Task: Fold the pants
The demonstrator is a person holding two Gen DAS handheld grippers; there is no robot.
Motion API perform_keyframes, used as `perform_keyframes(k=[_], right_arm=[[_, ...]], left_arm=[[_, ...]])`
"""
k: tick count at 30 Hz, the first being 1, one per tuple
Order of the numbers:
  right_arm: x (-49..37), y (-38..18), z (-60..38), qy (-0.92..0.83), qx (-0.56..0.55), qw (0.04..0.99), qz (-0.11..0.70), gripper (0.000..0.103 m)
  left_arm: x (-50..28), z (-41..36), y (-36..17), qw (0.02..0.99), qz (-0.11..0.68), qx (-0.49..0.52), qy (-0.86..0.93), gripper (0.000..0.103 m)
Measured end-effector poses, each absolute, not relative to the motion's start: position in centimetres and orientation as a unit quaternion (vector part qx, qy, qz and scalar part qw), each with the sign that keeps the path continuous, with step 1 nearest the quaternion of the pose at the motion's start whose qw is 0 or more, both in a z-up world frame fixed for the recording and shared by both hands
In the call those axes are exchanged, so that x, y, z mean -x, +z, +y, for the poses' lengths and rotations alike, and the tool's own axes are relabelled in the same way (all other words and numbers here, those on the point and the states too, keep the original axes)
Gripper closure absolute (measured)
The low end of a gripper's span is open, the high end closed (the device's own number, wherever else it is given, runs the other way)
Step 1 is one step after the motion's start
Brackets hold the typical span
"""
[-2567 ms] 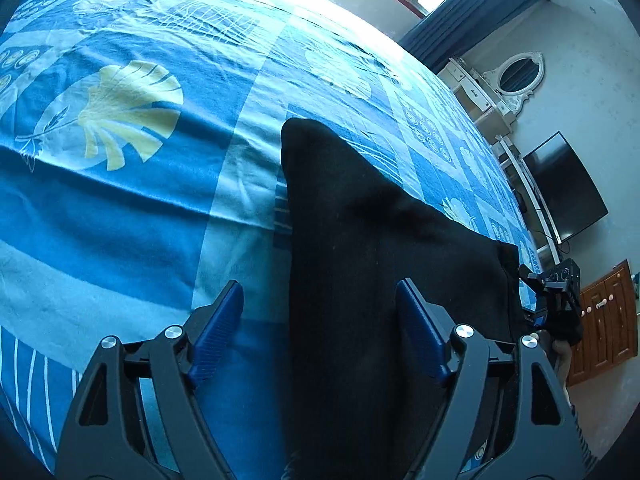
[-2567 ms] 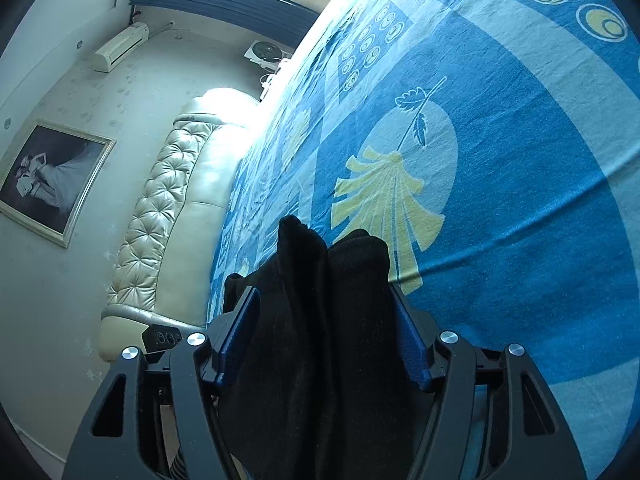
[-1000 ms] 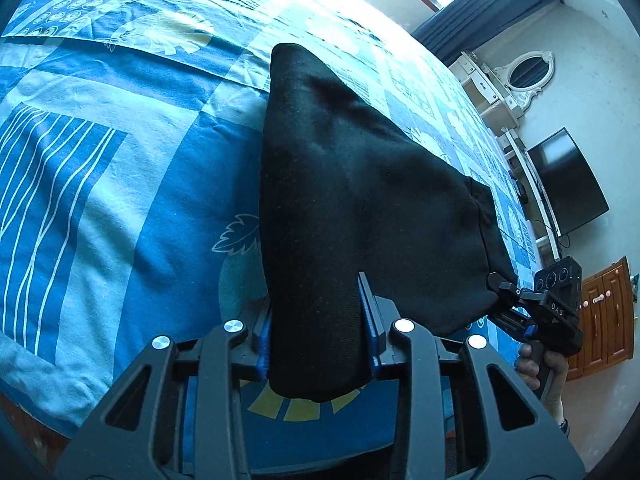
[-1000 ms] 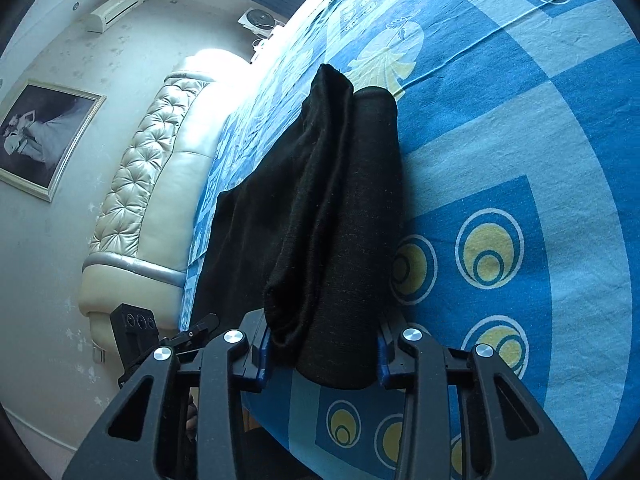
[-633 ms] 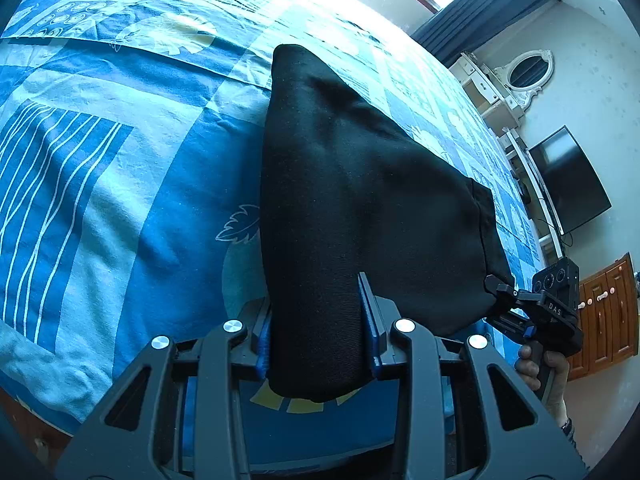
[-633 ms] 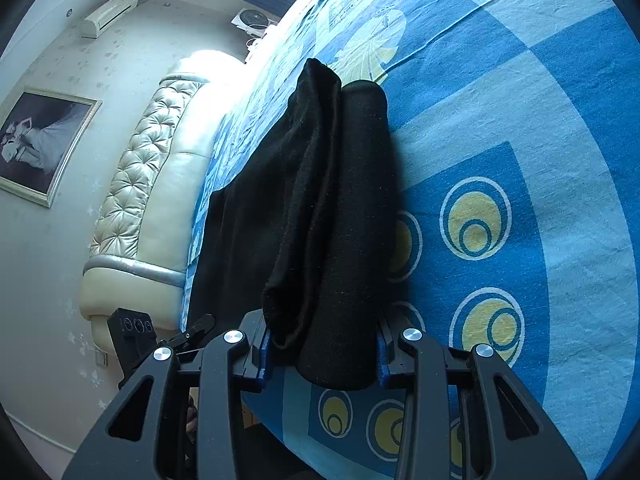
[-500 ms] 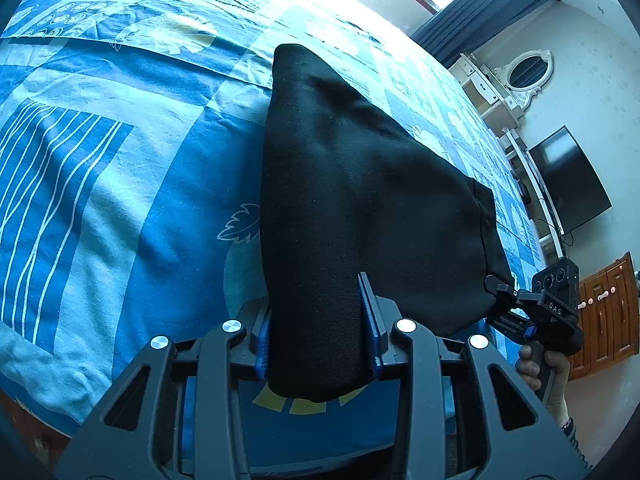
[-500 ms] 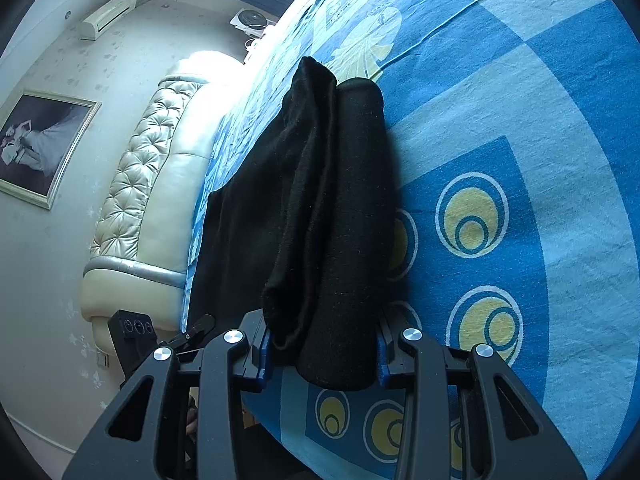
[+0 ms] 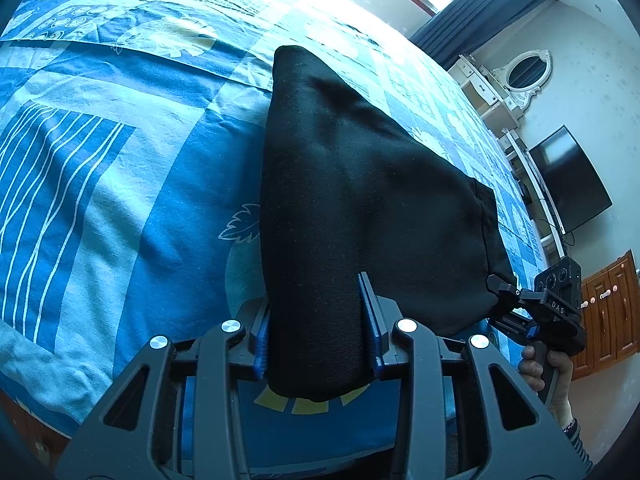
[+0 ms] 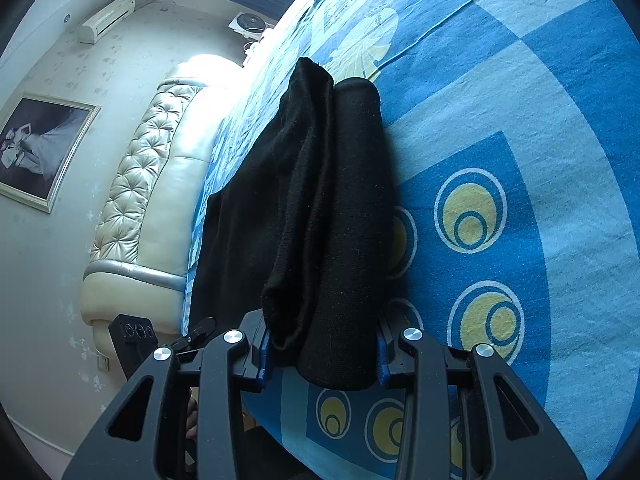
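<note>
Pinching the black pants (image 9: 360, 200) tight, the left gripper (image 9: 316, 332) and right gripper (image 10: 320, 344) each grip one corner — above the blue bedsheet (image 9: 120, 160).

Matt black knit pants (image 9: 360, 184) on printed cotton-like bedsheet (image 9: 120, 168); headboard (image 10: 152, 184) looks glossy tufted leather.

You have one pair of black pants (image 9: 352, 184), two grippers: left (image 9: 316, 332), right (image 10: 322, 344), one bedsheet (image 9: 120, 168), one television (image 9: 572, 184).
</note>
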State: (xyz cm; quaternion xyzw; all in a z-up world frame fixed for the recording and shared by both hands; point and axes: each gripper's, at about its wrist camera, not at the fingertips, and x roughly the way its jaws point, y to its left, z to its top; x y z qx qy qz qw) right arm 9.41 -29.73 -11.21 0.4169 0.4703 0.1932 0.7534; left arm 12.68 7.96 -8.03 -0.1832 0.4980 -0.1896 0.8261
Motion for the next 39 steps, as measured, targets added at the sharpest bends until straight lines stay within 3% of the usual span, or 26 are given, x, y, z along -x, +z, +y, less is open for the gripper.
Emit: perform_keyframes(k=[7,10,12,15,21,27,33,39], right_arm=[[-9.4,-12.4,-30.3,0.193,-0.435,0.744,0.47,0.061],[-9.3,-12.6,-30.6,0.191,-0.45,0.739,0.464,0.053],[-9.2,-12.8,-30.9,0.195,-0.465,0.732,0.458,0.049],[-9.0,-12.7,-31.1,0.197,-0.48,0.726,0.45,0.044],[-7.6,-11.8,-31.2,0.188,-0.467,0.738,0.449,0.033],[-4.6,-9.5,-29.7,0.137,-0.358,0.794,0.471,0.023],[-1.8,-7.8,-28.0,0.086,-0.217,0.845,0.481,0.021],[-0.2,-6.7,-27.7,0.06,-0.172,0.859,0.478,0.02]], left_arm=[[-12.7,8.1,-8.3,0.831,0.495,0.173,-0.187,0.063],[-12.7,8.2,-8.4,0.833,0.495,0.17,-0.18,0.051],[-12.6,8.4,-8.5,0.839,0.49,0.169,-0.167,0.034],[-12.4,8.8,-8.8,0.844,0.485,0.172,-0.154,0.022],[-11.2,8.2,-7.7,0.868,0.465,0.122,-0.127,0.017],[-8.5,6.6,-5.3,0.891,0.444,0.049,-0.082,0.012],[-5.8,5.0,-3.7,0.906,0.421,0.014,-0.04,0.009],[-3.5,3.9,-2.0,0.916,0.4,0.014,-0.027,0.007]])
